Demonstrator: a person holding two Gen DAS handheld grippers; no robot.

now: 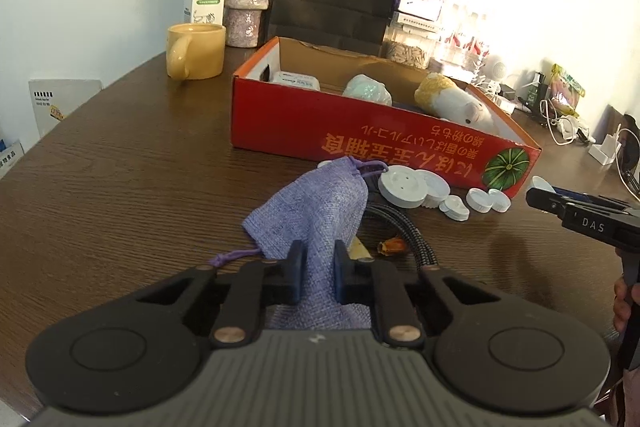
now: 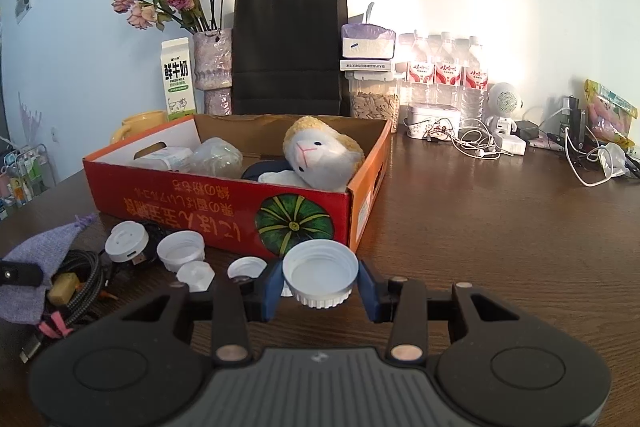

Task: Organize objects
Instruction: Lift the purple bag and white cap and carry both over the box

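A: Which step is this, would you say?

B: Gathering loose items into the red box, which sits toward the back of the table. A plush sheep and some packets already lie inside. The left gripper is pinching the purple cloth pouch, which lies on the table in front of the box's long side. The right gripper is clamped on a white screw cap, held clear of the table by the box's front corner.

A: And next?

B: Probably lifting each over the box wall before letting go; the pouch is limp and may sag.

A: What does each view add?

B: The right view shows the pouch draped over a braided cable and the other caps along the box front. The left view shows cloth between its pads.
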